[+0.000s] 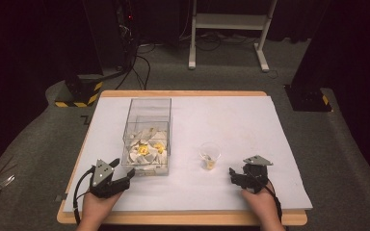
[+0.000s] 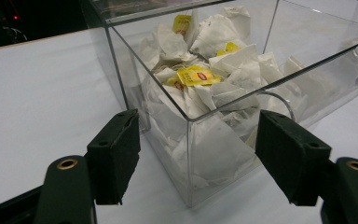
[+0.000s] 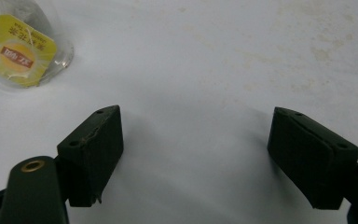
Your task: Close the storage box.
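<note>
Your left tool (image 1: 123, 174) sits at the lower left of the high view, just beside the near corner of the clear box (image 1: 148, 126), with its jaws spread wide and holding nothing. In the left gripper view that same tool (image 2: 198, 156) has one jaw on each side of the box's (image 2: 223, 116) near corner, though I can't tell whether either jaw touches the wall. The box is heaped with white tea bags (image 2: 216, 79) carrying yellow tags (image 2: 196, 74).

Your right tool (image 1: 237, 176) rests at the lower right of the high view, also wide open and empty, over bare white bench (image 1: 250, 125) surface. The small clear cup (image 1: 210, 156) stands just up and left of it, near but apart, with a yellow tag inside. In the right gripper view the cup (image 3: 25, 46) sits at the upper left corner, clear of the right tool (image 3: 193, 156).
</note>
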